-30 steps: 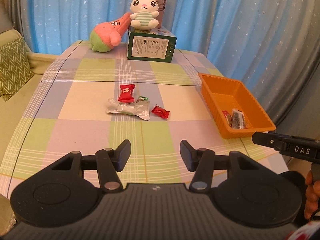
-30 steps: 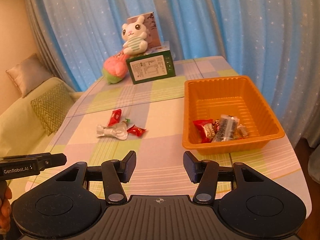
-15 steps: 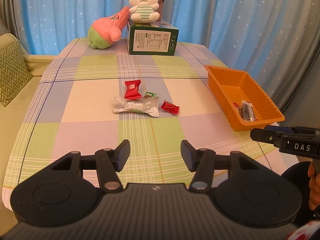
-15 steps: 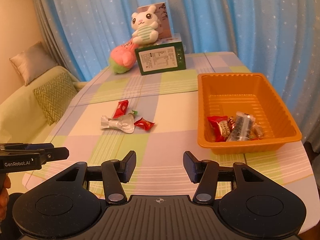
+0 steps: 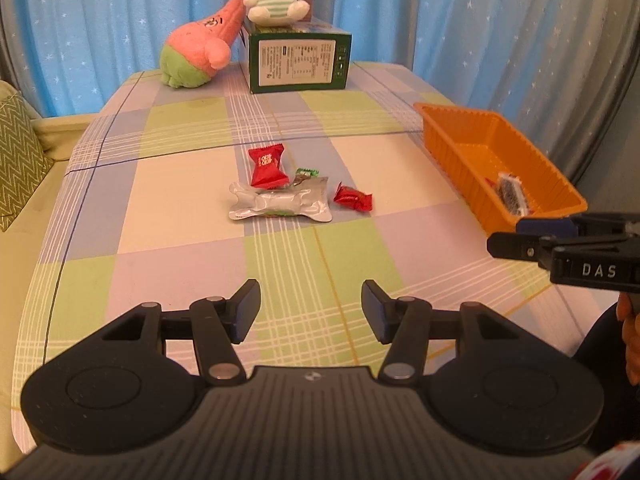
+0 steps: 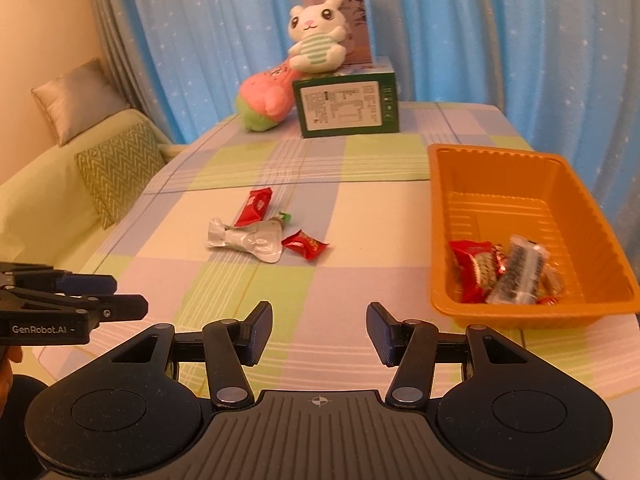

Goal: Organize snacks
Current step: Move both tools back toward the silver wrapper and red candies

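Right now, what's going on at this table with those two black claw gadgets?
A person is tidying snacks into an orange tray, holding one claw gadget in each hand. Both the left gripper and the right gripper are open, empty, and hovering above the near edge of the checked tablecloth. A few wrapped snacks already lie in the tray. Four remain loose mid-table: a silver pouch, a red packet, a small red candy and a tiny green one.
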Available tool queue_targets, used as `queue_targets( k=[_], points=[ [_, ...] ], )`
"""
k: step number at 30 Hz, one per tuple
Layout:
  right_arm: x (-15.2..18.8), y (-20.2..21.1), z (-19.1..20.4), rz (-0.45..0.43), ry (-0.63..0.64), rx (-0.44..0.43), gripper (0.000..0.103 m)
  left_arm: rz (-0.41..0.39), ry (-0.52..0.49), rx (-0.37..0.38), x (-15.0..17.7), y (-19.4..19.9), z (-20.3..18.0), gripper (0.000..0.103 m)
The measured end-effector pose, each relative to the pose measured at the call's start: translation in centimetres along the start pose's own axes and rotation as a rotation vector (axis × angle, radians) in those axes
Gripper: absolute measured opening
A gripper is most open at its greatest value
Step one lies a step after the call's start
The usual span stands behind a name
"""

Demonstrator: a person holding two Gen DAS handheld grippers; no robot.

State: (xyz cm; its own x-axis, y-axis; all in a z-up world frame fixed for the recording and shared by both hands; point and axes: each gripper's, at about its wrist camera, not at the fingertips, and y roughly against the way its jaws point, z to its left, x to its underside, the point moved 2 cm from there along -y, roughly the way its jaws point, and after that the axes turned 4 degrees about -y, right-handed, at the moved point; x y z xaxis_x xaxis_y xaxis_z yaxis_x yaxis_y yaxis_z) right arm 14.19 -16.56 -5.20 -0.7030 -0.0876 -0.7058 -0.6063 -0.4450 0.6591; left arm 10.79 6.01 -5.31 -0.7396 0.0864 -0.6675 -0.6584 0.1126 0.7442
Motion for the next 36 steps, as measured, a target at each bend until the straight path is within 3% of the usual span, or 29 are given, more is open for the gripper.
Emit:
queue_targets(
  k=[10, 24, 31, 36],
  points=[
    [-0.2, -4.2, 1.5, 0.024, 0.156, -0.046, 0.053, 0.056, -0.109, 0.023, -1.1, -3.6, 1.6, 0.052],
    [-2.4, -11.6, 1.7, 0.081, 0.262, -0.086, 0.053, 0.022, -0.567, 0.054, -5.9, -10.2, 2.2, 0.052],
    [-3.1, -14.0, 2.0, 0.102, 0.333, -0.07, 0.053, 0.071, -0.731, 0.112, -6.8, -14.2, 2.4, 0.052],
    [-3.6, -15.3, 1.4, 0.127, 0.341, -0.065, 0.053, 0.09, -0.785, 0.174, -7.4, -16.3, 2.8, 0.051]
  ],
)
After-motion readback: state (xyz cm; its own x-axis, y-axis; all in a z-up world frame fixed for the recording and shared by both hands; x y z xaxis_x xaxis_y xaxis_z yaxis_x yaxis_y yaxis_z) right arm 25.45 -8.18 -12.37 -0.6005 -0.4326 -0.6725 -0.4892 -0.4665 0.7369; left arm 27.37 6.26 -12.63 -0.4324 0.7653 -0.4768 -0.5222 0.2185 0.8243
